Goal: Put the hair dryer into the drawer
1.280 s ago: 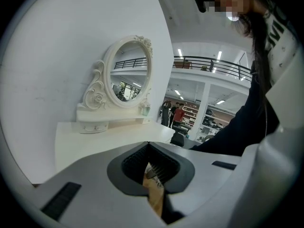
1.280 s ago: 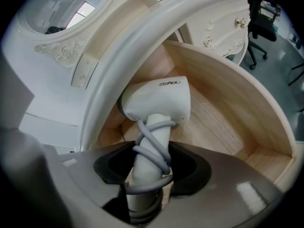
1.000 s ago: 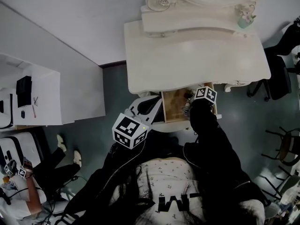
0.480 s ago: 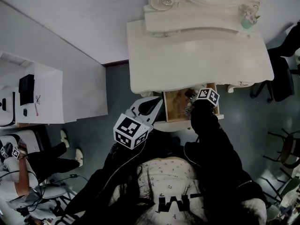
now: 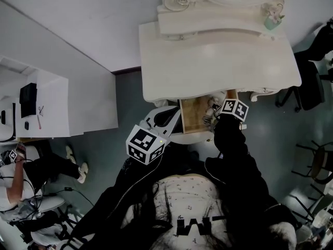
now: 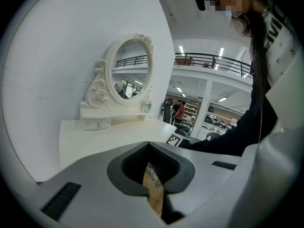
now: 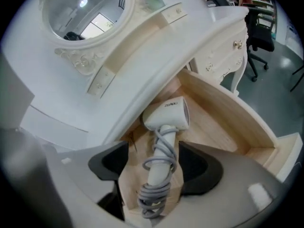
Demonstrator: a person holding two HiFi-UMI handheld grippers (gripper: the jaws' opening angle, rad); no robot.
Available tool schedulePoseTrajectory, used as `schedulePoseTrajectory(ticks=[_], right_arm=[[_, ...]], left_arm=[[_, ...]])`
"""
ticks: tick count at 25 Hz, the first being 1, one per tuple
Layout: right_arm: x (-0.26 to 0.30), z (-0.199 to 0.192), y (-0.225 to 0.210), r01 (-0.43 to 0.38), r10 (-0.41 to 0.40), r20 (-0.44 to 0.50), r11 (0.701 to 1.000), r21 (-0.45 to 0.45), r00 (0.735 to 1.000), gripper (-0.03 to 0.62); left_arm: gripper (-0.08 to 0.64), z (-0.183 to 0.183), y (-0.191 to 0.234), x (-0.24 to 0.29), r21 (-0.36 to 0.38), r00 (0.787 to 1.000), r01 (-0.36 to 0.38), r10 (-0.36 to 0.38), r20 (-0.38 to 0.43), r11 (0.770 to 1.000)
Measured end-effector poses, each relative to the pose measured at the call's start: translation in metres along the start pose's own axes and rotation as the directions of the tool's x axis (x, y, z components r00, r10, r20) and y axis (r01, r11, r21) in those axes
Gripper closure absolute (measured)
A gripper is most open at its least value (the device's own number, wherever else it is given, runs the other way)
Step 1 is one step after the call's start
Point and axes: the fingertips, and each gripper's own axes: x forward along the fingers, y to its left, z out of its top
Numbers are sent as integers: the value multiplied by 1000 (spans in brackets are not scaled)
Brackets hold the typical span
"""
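Right gripper view looks down into an open drawer (image 7: 228,122) with pale wooden walls and floor, pulled out from under the white surface (image 7: 156,56) that carries an ornate mirror (image 7: 80,13). The hair dryer (image 7: 166,115) lies flat on the drawer floor and is the only thing seen inside. It is white, with a short, rounded head that has small grey lettering on its side. The head points toward the back of the drawer, and the handle runs toward the camera. A grey cord (image 7: 154,196) is wound round the handle in loose loops and bunched thick at its end. The right gripper (image 7: 154,172) hovers over the handle. Its jaws have just been opening and now stand wide, one dark pad on each side of the handle and clear of it. In the head view the left gripper (image 5: 165,120) sits at the drawer's left edge. Its jaws are drawn close together, with a thin strip of wood showing in the slit between them. Whether they pinch that strip cannot be told.
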Motion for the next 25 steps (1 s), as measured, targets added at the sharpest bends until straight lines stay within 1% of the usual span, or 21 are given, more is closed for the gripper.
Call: schedulePoseTrajectory(ticks=[3,5,7,9,12,16,19,25], right_arm=[[-24,2,19,-87,87,53,996,-2,995,265],[-41,2,34,-157,156,87,988,-2,984,265],[-58,0,51,-229,228,116,973,0,967,265],[-75,-1,66,-297,295,147,955,-9,944,265],[-105,-2,87,-373,378,187,926,-62,907,265],[-143,-7,109,-444,461,223,887,-122,859,267],[-169,-13,117,-481,507,244,862,-161,827,268],[-216,-32,113,-499,549,271,834,-236,790,268]], left_arm=[[573,1,-8,2,8,1000,19,-19,5,1000],[573,1,-14,3,13,999,34,-34,7,999],[572,0,-20,4,16,999,43,-43,8,999],[573,0,-27,5,22,998,54,-54,10,998],[573,0,-40,9,34,997,78,-78,12,996],[574,-1,-57,11,51,995,97,-98,16,994],[573,0,-72,12,67,994,107,-109,19,992],[574,1,-109,9,96,993,109,-112,25,989]])
